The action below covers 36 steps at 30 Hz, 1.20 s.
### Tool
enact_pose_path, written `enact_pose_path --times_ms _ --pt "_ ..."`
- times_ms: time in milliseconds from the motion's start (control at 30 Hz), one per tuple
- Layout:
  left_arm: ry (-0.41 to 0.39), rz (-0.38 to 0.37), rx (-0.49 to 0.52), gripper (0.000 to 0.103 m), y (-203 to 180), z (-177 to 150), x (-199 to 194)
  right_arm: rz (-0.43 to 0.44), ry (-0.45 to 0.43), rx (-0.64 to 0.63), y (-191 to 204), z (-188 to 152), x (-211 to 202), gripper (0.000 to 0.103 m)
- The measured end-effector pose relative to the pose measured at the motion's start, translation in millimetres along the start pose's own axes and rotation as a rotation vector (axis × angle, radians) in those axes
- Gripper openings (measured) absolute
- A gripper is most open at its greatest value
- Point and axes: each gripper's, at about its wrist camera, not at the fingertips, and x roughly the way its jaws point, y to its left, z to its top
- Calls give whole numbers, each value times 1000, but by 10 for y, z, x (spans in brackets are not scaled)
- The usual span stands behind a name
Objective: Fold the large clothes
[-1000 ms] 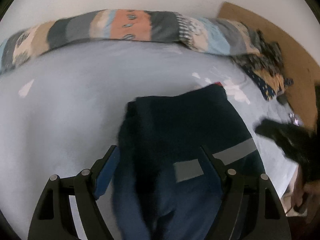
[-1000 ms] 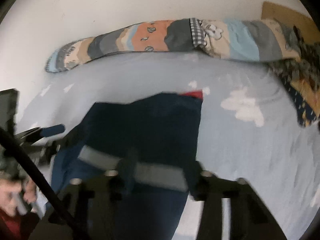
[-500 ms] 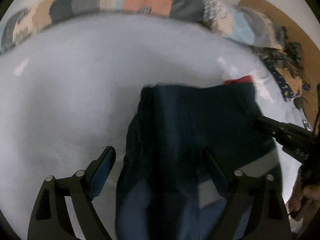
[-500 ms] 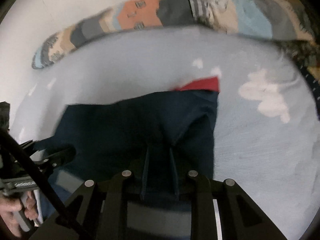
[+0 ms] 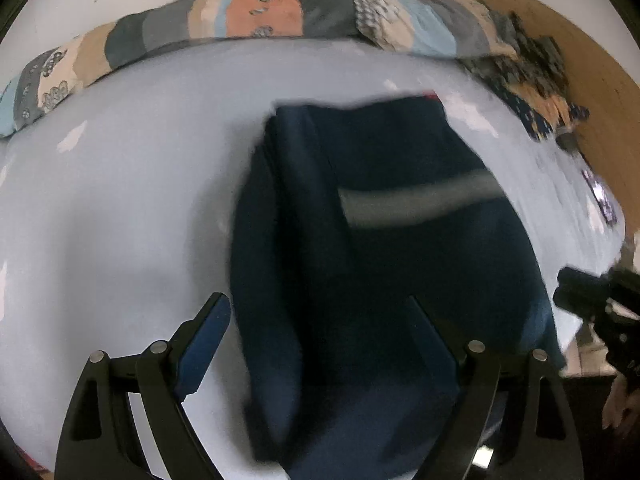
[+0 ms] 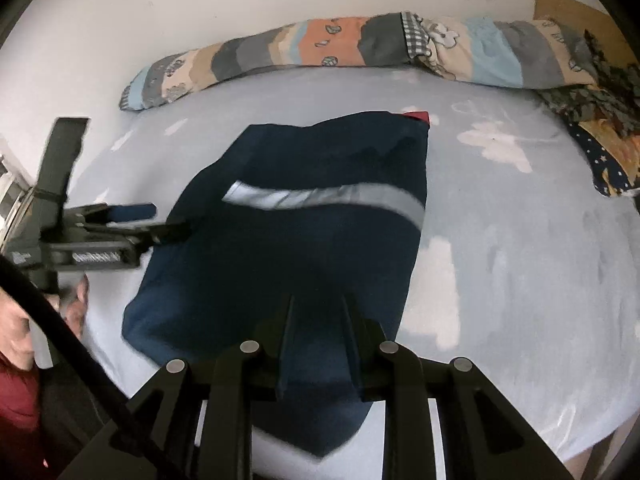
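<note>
We see the navy garment (image 6: 304, 240) lying folded on the pale blue bed (image 6: 520, 280), its long axis running from the near edge toward the patchwork blanket (image 6: 360, 44) along the wall. Its grey reflective stripe (image 6: 328, 196) crosses that axis. A red corner (image 6: 418, 115) peeks out at the far end. Our left hand-held gripper (image 5: 320, 320) has just been opening; its fingers stand wide apart over the cloth's near left edge. Our right hand-held gripper (image 6: 316, 308) has its fingers narrowly apart; whether they pinch the near hem we cannot tell.
</note>
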Motion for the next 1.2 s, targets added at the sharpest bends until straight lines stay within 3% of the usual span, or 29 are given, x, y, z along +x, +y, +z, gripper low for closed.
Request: enact_pose_path --times_ms 133,233,300,400,533,600,733,833,933,1033,1200 --pt "49 74 59 89 -194 -383 123 -36 46 -32 103 -282 63 26" --pt "68 90 28 100 -137 -465 255 -81 139 -17 90 -438 401 27" --pt "99 59 -21 103 -34 -429 330 -95 160 -17 82 -404 506 29" --pt "123 2 -104 103 103 -385 342 -58 173 -5 82 -359 525 44" --pt "30 -2 -108 103 128 -284 67 -45 55 -24 166 -166 233 41" --pt "-74 13 -105 102 133 -155 -147 -102 -11 -64 201 54 119 40" --pt "-174 69 -103 102 107 127 -248 -97 0 -27 32 480 324 41" --pt "-156 81 -109 102 92 257 -74 -106 55 -5 -72 702 671 40" --pt "-62 75 -113 102 8 396 304 -86 123 26 -153 749 1069 41" --pt "41 170 -59 103 -59 362 695 -43 170 65 -180 723 1382 42" --pt "4 165 -76 103 -74 388 570 -26 155 63 -135 796 1284 42"
